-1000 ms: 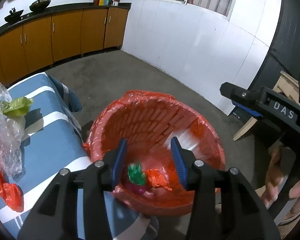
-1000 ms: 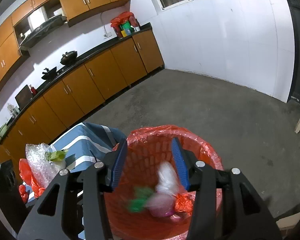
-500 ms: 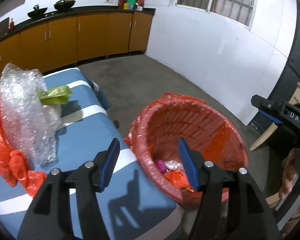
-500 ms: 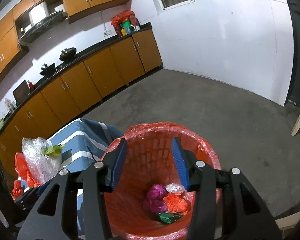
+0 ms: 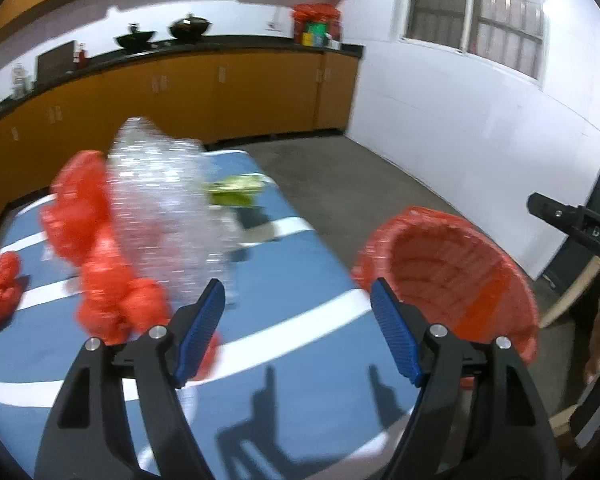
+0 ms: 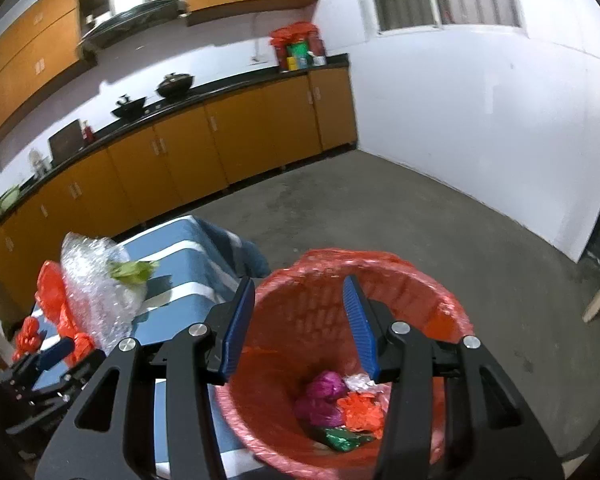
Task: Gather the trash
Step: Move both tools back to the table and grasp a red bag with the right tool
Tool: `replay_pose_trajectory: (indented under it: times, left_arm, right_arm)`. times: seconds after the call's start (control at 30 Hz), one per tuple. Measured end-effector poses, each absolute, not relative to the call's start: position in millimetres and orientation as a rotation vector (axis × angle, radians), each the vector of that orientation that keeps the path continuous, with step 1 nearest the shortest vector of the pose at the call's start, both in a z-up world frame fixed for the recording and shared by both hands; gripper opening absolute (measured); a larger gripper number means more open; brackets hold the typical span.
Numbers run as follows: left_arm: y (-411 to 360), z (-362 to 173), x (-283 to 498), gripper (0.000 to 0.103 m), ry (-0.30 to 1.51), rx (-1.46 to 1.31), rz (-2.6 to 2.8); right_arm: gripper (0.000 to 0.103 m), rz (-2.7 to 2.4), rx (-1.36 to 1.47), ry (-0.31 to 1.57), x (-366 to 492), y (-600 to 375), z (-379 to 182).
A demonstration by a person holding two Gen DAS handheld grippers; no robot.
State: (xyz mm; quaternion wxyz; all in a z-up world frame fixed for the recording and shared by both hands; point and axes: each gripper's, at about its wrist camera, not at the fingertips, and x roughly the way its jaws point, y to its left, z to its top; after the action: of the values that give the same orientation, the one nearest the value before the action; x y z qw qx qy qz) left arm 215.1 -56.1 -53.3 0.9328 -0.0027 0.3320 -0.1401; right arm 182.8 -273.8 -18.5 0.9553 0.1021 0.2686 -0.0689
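Left gripper point(image 5: 296, 332) jaws are opening, empty; right gripper point(image 6: 298, 324) jaws apart, empty. Bubble wrap point(image 5: 168, 216) ahead could slip, dragging red bags point(image 5: 100, 264) along.

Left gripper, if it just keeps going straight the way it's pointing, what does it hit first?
Probably the blue striped tablecloth. The left gripper, its jaws opening with nothing between them, points down at bare cloth between the bubble wrap and the red bin. Depth is hard to judge.
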Motion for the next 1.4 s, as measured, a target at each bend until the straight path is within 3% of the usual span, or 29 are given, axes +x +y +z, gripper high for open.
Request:
replay_pose_trajectory:
  times: [0.63, 0.93, 1.4]
  left_arm:
    - [177, -54, 174, 0.078, 0.590, -0.158, 0.228]
    - [221, -62, 161, 0.081, 0.583, -0.219, 0.298]
    - [232, -78, 163, 0.081, 0.617, -0.259, 0.297]
  right_arm:
    - [0.047, 0.322, 0.017, 0.610, 238, -54, -52]
    - [0.047, 0.386, -0.068, 0.696, 268, 4, -86]
    - [0.047, 0.397, -0.121, 0.784, 281, 8, -110]
